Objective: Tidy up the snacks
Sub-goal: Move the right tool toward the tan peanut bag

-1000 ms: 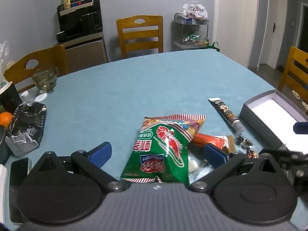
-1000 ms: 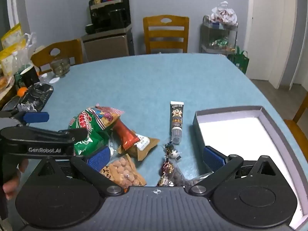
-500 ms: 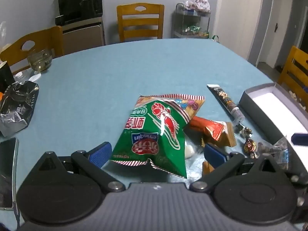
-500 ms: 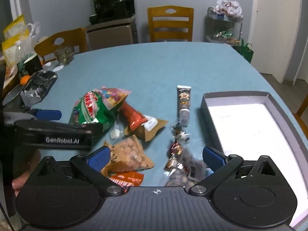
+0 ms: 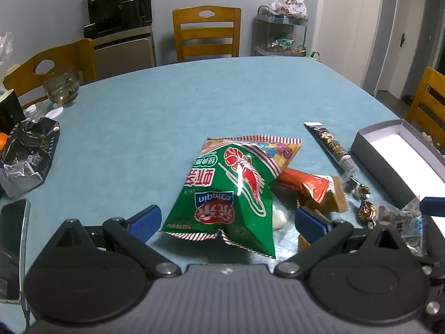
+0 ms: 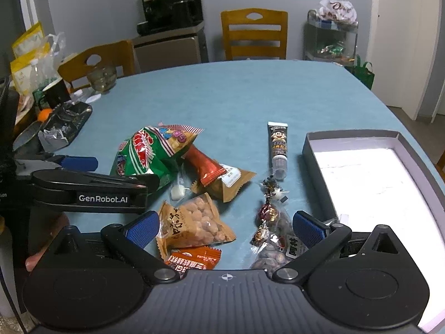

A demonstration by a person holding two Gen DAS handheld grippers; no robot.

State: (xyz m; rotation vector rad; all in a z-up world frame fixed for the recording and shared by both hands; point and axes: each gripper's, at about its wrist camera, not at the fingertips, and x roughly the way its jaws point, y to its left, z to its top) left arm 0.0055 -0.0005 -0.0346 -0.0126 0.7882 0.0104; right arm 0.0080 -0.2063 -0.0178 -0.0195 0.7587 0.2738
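On the far left of the blue table lie a phone and a crumpled black bag, well apart from the snacks. The left gripper is spread wide, its blue pads either side of the near end of the green chip bag, holding nothing (from the right wrist camera its fingers reach in beside that bag, and whether they touch it cannot be told). Just right of the chip bag, partly under its far corner, lies an orange wrapper on a brown packet, with a small white candy beside them. Nearer the right camera sit a peanut bag and an orange sachet. The right gripper is also released and empty, above the peanut bag and a clear bag of nuts. Beyond those lie wrapped candies and a dark tube. At far right sits the open grey box, white inside.
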